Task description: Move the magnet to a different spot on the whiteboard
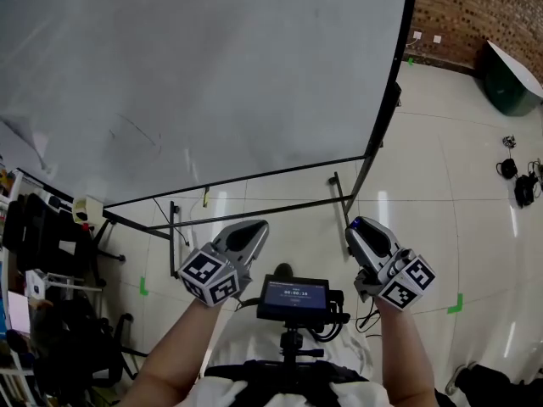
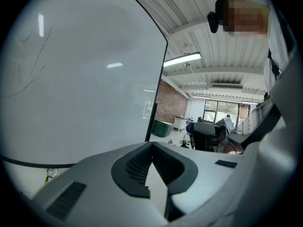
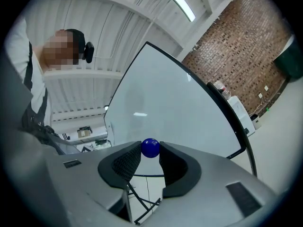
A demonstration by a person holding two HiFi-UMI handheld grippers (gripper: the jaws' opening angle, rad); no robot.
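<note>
right gripper [image 3: 150, 153] pinches blue magnet [image 3: 150, 147]; head view hides it

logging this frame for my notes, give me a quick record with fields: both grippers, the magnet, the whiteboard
right gripper: shut on the magnet
left gripper: jaw tips together, nothing between them
magnet: blue ball, pinched at the jaw tips, held in the air
whiteboard: black frame, faint pen marks, nothing stuck on the part in view

Both forearms extended forward, left gripper [image 1: 257, 226] jaws seemingly together, right gripper [image 1: 356, 227] pinching blue magnet [image 3: 150, 147].
</note>
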